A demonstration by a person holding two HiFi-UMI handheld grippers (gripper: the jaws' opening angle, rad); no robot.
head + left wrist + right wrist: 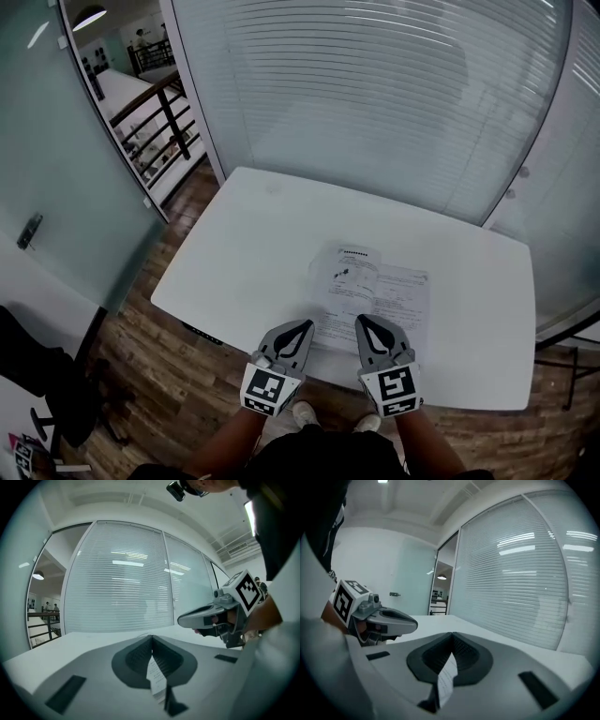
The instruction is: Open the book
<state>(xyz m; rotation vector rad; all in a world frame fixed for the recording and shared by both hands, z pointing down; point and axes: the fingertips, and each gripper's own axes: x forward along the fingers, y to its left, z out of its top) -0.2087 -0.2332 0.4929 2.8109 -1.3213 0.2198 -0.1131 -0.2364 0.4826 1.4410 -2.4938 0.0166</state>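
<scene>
Book [373, 292] lies open and flat at lower centre of the head view, close to the lower edge of the white worktop [253, 244]. Your left tool [302, 326] and right tool [362, 321] are each clamped shut on a thin printed page edge [155, 677]; whether it is the same leaf is unclear. Pull them apart or lift unevenly and the paper may tear, or the book may slide off that edge.

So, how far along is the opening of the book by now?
Done: the book looks open on the table, with printed inside pages facing up. In hand: the left tongs and the right tongs are each shut on a page. Left: probably only laying the pages flat and letting go.
</scene>
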